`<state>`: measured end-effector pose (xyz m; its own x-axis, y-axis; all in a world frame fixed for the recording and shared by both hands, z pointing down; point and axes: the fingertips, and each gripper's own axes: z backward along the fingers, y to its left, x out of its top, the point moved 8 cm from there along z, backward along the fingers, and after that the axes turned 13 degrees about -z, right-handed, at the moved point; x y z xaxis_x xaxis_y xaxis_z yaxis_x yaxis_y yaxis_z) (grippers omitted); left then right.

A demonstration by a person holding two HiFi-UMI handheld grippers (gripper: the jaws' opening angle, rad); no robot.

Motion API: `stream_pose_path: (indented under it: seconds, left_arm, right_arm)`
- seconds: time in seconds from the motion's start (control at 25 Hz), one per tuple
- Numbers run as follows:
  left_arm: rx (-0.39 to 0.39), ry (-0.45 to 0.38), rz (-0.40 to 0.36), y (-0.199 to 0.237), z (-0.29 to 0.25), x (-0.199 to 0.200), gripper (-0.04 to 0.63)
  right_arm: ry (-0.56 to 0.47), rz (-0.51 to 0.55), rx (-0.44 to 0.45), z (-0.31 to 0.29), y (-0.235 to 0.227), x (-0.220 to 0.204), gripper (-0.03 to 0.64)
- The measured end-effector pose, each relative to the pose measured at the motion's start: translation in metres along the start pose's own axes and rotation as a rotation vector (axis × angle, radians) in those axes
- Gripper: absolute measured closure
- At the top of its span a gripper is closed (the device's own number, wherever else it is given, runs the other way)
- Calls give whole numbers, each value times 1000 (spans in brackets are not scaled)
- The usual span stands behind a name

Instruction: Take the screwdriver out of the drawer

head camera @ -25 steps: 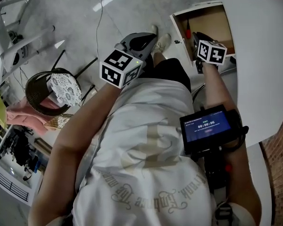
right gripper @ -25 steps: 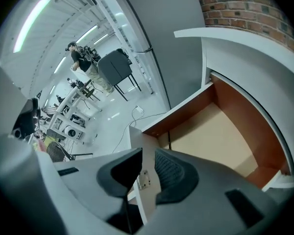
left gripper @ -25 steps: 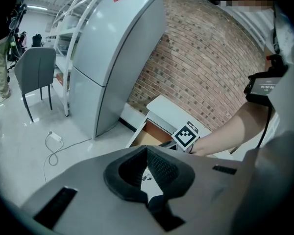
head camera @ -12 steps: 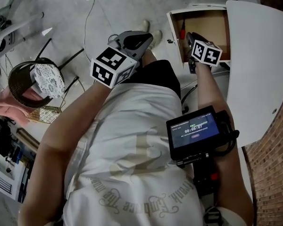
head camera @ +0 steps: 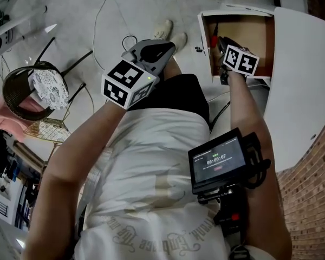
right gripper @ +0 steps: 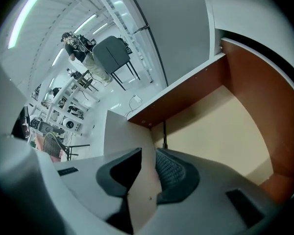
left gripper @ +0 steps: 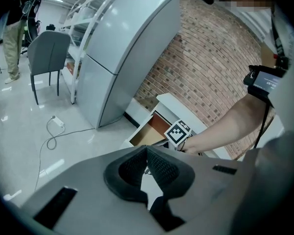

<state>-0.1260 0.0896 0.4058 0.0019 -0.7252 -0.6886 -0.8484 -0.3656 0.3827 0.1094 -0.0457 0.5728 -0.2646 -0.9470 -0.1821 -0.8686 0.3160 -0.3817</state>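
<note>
The white drawer (head camera: 260, 34) stands open under the tabletop, with a brown inside. A screwdriver (head camera: 214, 38) with a red handle lies along the drawer's left wall. In the right gripper view only its dark shaft (right gripper: 164, 133) shows, past the jaws. My right gripper (head camera: 220, 42) sits at the drawer's near left corner, and its jaws (right gripper: 148, 153) are shut on the white drawer front (right gripper: 125, 131). My left gripper (head camera: 170, 49) hangs over the floor left of the drawer, shut (left gripper: 147, 151) with nothing in it. From there I see the drawer (left gripper: 146, 133) ahead.
A white tabletop (head camera: 309, 80) overhangs the drawer on the right, with a brick wall (head camera: 314, 199) beyond. A wicker chair (head camera: 27, 88) stands at the left and a cable (head camera: 105, 15) lies on the floor. A screen device (head camera: 219, 158) is strapped to the right forearm. A grey refrigerator (left gripper: 122, 58) stands ahead.
The head view has shifted, so the drawer and both grippers sit slightly differently in the picture. The right gripper stays on the drawer front. The left gripper stays shut beside it.
</note>
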Motion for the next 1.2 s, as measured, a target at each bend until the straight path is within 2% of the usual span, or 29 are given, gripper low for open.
stream_pose_path:
  seconds: [0.28,0.76,1.0,1.2]
  left_arm:
    - [13,-1,58,15,-23,-36,574]
    - [51,-2,102,-10,-6,-38,574]
    - [73,-12,108,-13,-1,-34,574]
    - [74,-12,119,-4,-7,-38,574]
  right_arm:
    - [47,-8,-10,-49,-19,-7,517]
    - [57,16,-9,-61,-23,2,517]
    - [65,91,-71,-64,-22,7,517]
    - [84,107,-78,-82,-24,5,508]
